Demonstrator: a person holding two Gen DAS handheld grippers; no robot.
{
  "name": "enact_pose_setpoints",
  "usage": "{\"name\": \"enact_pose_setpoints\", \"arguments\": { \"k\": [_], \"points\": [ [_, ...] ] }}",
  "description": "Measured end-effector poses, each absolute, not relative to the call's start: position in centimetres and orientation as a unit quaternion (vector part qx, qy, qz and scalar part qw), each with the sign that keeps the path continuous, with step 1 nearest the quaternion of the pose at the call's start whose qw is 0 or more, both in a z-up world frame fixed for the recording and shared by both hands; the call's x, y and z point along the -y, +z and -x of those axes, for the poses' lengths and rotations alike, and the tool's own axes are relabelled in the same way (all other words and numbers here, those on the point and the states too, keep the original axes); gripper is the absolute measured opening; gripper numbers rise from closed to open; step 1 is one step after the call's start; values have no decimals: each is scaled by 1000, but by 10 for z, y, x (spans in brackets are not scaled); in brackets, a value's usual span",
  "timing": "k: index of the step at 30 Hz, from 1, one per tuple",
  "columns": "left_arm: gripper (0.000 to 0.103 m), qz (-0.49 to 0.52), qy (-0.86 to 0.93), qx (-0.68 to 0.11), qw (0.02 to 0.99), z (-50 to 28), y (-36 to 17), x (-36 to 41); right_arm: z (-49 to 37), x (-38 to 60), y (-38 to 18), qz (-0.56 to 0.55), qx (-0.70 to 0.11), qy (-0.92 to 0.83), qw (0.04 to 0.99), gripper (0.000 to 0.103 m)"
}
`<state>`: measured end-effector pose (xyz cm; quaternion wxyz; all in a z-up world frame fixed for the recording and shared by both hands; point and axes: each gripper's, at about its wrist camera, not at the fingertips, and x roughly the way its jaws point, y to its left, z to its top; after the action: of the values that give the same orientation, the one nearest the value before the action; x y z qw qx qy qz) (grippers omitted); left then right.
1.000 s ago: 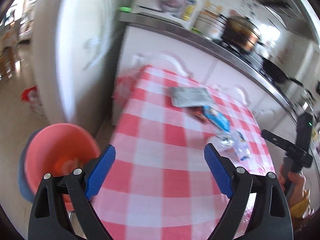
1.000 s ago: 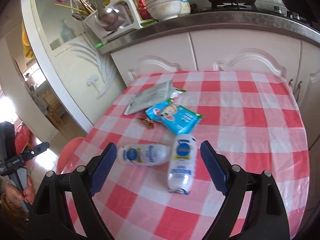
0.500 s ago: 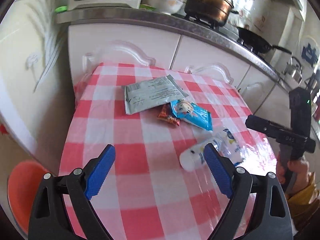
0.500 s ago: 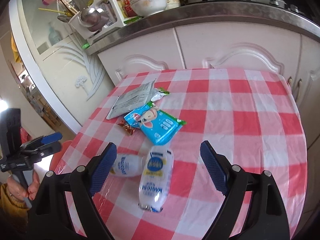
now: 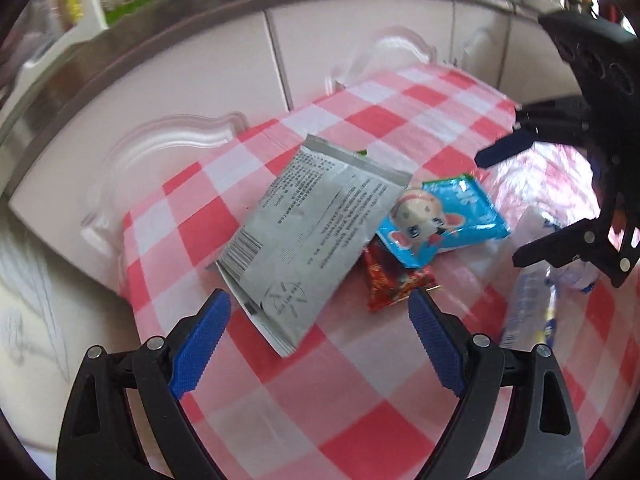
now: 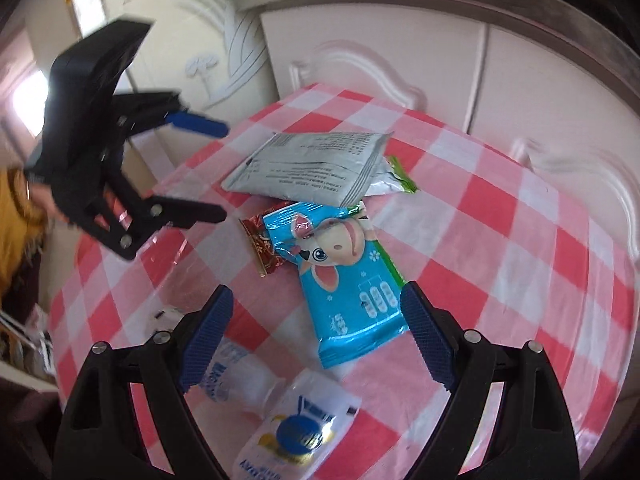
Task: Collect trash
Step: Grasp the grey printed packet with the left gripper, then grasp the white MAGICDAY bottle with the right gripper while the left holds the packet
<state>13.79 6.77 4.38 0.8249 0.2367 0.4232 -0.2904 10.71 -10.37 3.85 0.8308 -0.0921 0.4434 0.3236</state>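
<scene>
Wrappers heaped mid-tabletop (image 5: 280,408): grey pouch (image 5: 316,232) overlapping blue cartoon packet (image 6: 348,280) and red wrapper (image 5: 394,280); left gripper (image 5: 318,340) and right gripper (image 6: 314,334) angle down, jaws spread, empty, likely lining up first picks.

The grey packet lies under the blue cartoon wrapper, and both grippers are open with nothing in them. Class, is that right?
Not quite. In the left wrist view the grey packet lies over the blue cartoon wrapper, not under it. Both the left gripper and the right gripper are open and empty.

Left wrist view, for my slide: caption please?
Open left gripper above grey printed foil pouch on red-checked tablecloth.
</scene>
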Motion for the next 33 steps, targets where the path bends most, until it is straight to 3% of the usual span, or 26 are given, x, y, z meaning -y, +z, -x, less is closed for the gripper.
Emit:
{"name": "enact_pose_setpoints", "arguments": {
  "k": [5, 14, 20, 33],
  "points": [
    [90, -266, -314, -438, 799, -166, 34, -66, -116, 102, 39, 89, -451, 337, 822, 86],
    [90, -332, -341, -448, 757, -192, 15, -45, -91, 140, 31, -19, -457, 327, 827, 86],
    [95, -357, -344, -450, 743, -208, 10, -36, -68, 162, 24, -76, -456, 315, 829, 86],
    [97, -243, -348, -482, 767, -233, 2, -45, -43, 170, 10, -100, -443, 284, 844, 86]
  ]
}}
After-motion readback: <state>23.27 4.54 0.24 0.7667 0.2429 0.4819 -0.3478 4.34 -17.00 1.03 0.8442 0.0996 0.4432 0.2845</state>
